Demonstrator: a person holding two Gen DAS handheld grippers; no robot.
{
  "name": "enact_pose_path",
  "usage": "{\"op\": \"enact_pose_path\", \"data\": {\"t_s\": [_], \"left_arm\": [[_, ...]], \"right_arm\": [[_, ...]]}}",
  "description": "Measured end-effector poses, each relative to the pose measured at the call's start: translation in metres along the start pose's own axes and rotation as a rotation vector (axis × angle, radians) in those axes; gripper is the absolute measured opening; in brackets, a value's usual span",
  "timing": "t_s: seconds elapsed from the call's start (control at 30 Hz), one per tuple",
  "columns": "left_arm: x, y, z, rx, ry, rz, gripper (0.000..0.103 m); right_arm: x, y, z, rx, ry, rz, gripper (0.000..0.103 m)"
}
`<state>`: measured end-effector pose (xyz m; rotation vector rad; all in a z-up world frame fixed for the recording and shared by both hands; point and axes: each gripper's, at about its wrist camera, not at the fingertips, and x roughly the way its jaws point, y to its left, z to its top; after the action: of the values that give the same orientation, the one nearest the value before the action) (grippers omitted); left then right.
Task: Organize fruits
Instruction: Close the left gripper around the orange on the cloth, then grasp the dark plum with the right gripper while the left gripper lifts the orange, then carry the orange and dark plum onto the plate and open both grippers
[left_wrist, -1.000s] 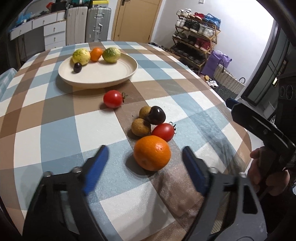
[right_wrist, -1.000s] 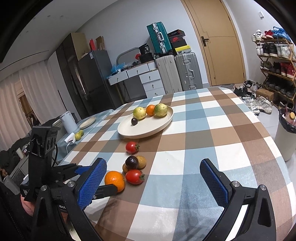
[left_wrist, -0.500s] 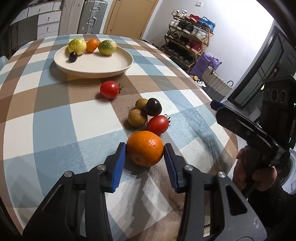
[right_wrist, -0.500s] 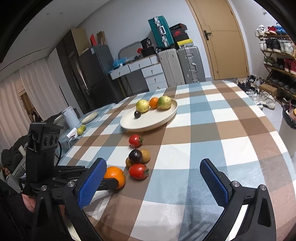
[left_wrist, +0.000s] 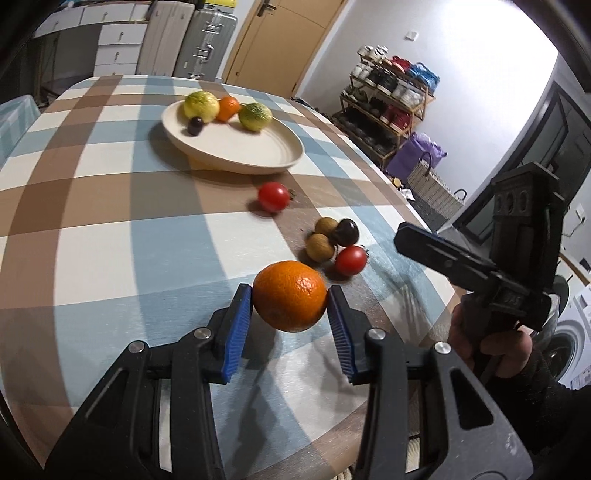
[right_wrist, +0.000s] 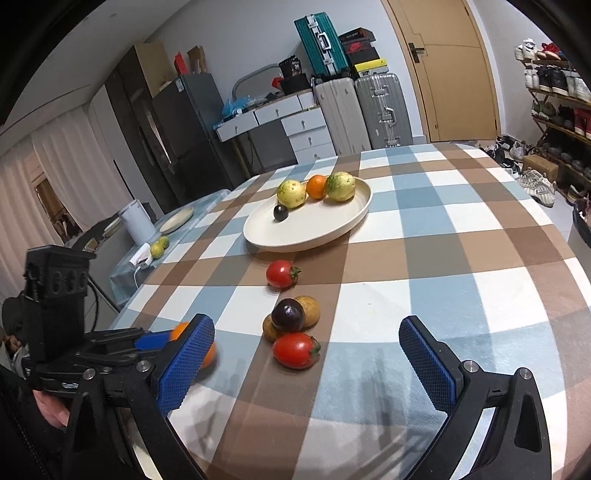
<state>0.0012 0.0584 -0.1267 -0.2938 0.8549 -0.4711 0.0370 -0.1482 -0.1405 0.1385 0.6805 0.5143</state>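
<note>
1. Left wrist view: the left gripper (left_wrist: 290, 314) has its blue fingers (left_wrist: 236, 328) clenched on the big orange (left_wrist: 290, 295), one pad on each side, near the worktop's (left_wrist: 92, 229) front edge. Bare checked cloth lies wide to the left; the right rim curves off close by, where a hand (left_wrist: 491, 343) carries the right gripper (left_wrist: 461, 258), its tips cut off from view.

2. Same view, counting: two red tomatoes (left_wrist: 273, 196), two tan fruits (left_wrist: 320, 246) touching one dark plum (left_wrist: 347, 232). The cream plate (left_wrist: 258, 155) farther back holds four pieces; edges are motion-blurred.

3. Right wrist view: the right gripper (right_wrist: 306, 363) hangs with fingers (right_wrist: 424, 363) released, wide apart, nothing between them. The near tomato (right_wrist: 296, 350) sits just ahead. The orange (right_wrist: 210, 354) is mostly hidden behind the left finger. Open cloth spreads right.
</note>
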Motion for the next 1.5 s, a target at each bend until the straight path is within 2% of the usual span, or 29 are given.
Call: {"op": "enact_pose_path", "data": {"t_s": [0.17,0.23,0.37,0.43,0.5,0.53,0.67,0.77,0.87,1.17,1.33,1.5], "left_arm": [[-0.013,0.008,-0.001,-0.005,-0.022,0.002,0.038],[-0.016,0.011,-0.001,-0.011,-0.025,-0.004,0.038],[-0.02,0.016,-0.001,-0.021,-0.032,-0.011,0.038],[-0.02,0.017,-0.001,-0.025,-0.035,-0.01,0.038],[-0.02,0.018,0.001,-0.031,-0.037,-0.01,0.038],[-0.02,0.019,0.002,-0.033,-0.038,-0.009,0.038],[-0.021,0.02,0.007,-0.035,-0.046,0.0,0.038],[-0.02,0.02,0.013,-0.034,-0.047,0.009,0.038],[-0.017,0.018,0.021,-0.023,-0.048,0.024,0.038],[-0.002,0.019,0.057,-0.007,-0.057,0.067,0.038],[0.01,0.026,0.086,-0.012,-0.07,0.093,0.038],[0.026,0.035,0.121,-0.01,-0.08,0.124,0.038]], "right_arm": [[0.016,0.008,0.003,-0.002,0.026,-0.003,0.101],[0.021,0.01,0.004,-0.002,0.039,-0.001,0.097],[0.032,0.012,0.003,0.004,0.081,-0.016,0.078],[0.034,0.01,0.003,0.015,0.087,-0.027,0.071],[0.035,0.007,0.003,0.025,0.083,-0.065,0.058],[0.036,0.006,0.003,0.03,0.087,-0.067,0.056],[0.037,0.0,0.002,0.06,0.103,-0.045,0.043],[0.038,-0.004,0.002,0.084,0.113,-0.021,0.03],[0.037,-0.009,0.002,0.105,0.103,0.009,0.026],[0.018,-0.014,0.011,0.096,0.021,0.06,0.024],[0.013,-0.018,0.031,0.075,-0.019,0.093,0.024],[0.024,-0.027,0.057,0.059,-0.031,0.121,0.024]]}}
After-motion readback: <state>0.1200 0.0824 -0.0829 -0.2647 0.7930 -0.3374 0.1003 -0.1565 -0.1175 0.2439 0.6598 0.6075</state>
